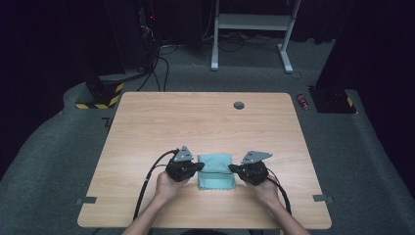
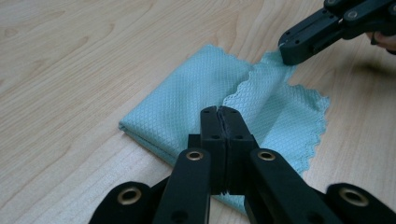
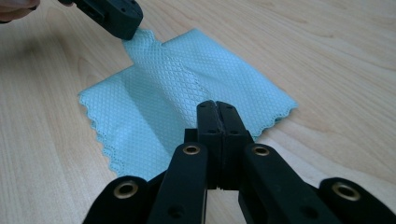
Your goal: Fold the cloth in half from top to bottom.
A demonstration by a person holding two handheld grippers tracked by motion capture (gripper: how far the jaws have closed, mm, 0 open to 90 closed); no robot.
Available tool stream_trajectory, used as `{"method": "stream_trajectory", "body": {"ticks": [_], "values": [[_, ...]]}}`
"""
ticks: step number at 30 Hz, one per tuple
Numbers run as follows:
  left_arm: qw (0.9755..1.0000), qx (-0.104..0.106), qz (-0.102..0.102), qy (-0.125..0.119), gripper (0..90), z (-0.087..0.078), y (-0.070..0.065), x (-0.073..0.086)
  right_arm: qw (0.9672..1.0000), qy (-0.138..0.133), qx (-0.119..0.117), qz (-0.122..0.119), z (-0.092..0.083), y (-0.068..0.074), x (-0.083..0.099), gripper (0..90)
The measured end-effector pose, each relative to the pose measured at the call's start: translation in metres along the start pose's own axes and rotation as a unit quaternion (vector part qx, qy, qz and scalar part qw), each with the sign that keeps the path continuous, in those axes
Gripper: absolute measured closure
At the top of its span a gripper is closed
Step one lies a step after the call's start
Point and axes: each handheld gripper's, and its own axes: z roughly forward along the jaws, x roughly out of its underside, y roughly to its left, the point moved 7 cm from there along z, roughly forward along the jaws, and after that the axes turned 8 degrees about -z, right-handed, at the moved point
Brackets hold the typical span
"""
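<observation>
Jaws of the left gripper (image 2: 219,112) are pressed together over the near edge of a folded teal waffle-weave cloth with scalloped hems (image 2: 205,93); the left gripper view does not settle whether a layer of fabric is pinched between them. The right gripper (image 3: 215,106) looks the same from its own camera, jaws closed tight at the opposite edge of the cloth (image 3: 187,98). Each gripper view also catches the other tool's black tip at the far edge, where the top layer of fabric rises to meet it as if caught there. The high view adds the layout: left gripper (image 1: 199,166) and right gripper (image 1: 232,169) face each other across the cloth (image 1: 216,171), which lies flat on the pale wooden table (image 1: 195,122) near the person's edge, with forearms coming in from below and a black cable trailing from each tool.

Farther out, a round dark grommet (image 1: 239,105) sits in the tabletop near the far edge, well apart from the cloth. On the grey carpet beyond stand a white metal desk frame (image 1: 254,29) and a yellow-and-black striped base (image 1: 100,95), and a small red can (image 1: 302,101) lies off the table's far right corner. Nothing lies between the grippers except the cloth
</observation>
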Motion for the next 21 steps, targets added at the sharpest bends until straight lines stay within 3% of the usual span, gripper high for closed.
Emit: {"method": "stream_trajectory", "body": {"ticks": [21], "values": [[1.0000,-0.002,-0.008,0.005,89.1,0.003,-0.003,0.013,1.0000,0.003,-0.007,-0.004,0.003,0.007,0.009,89.9]]}}
